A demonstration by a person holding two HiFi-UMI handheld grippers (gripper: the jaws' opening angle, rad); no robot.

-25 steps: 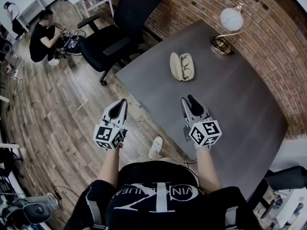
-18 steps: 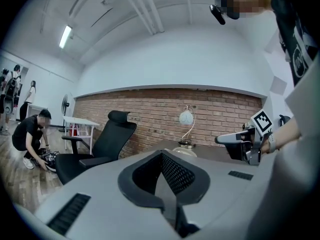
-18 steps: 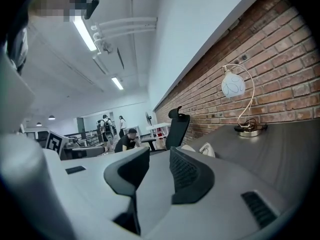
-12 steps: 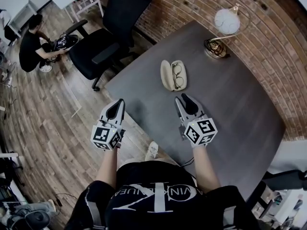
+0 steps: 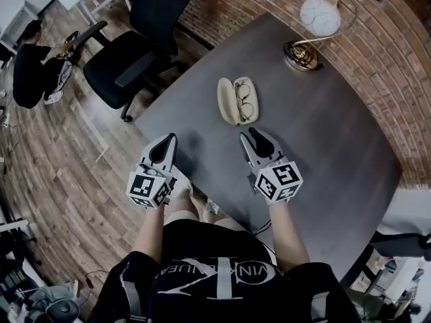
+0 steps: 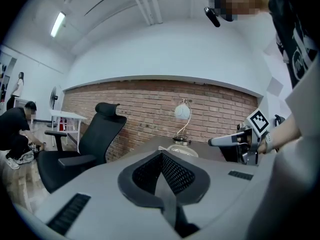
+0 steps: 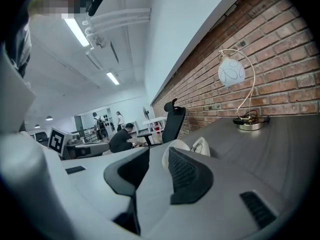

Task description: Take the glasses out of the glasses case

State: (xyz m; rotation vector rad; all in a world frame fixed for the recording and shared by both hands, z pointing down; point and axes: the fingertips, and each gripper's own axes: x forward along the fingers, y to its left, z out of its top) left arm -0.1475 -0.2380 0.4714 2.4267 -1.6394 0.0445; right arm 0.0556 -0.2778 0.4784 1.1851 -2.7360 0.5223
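Glasses case [image 5: 227,101]: lies open on the grey table [image 5: 323,140], upper centre of the head view, its two cream halves side by side and facing up
Glasses [image 5: 246,103]: inside the case's right-hand half, thin dark frame, resting in the shell
Left gripper [image 5: 165,145]: left of centre in the head view, tips at the table's near edge, well apart from the case; in the left gripper view the two mesh pads meet at the tips, closed with nothing between them
Right gripper [image 5: 252,140]: right of centre in the head view, over the table, below the case and not touching it; in the right gripper view the jaws stand apart with a clear gap, nothing held, and the case shows beyond the gap
Marker cubes [image 5: 278,180]: one on the back end of each gripper, toward the bottom of the frame
Lamp [image 5: 319,15]: white globe shade on a curved brass stem with a round base, top right of the head view, on the table near the brick wall [image 5: 377,52]
Office chair [image 5: 128,59]: black, upper left, just off the table's far left edge, on the wood floor [image 5: 60,167]
Crouching person [image 5: 30,73]: far upper left edge, in black, low on the floor
Wearer: black shirt [image 5: 215,278] with pale print, bottom centre, forearms reaching up to both grippers
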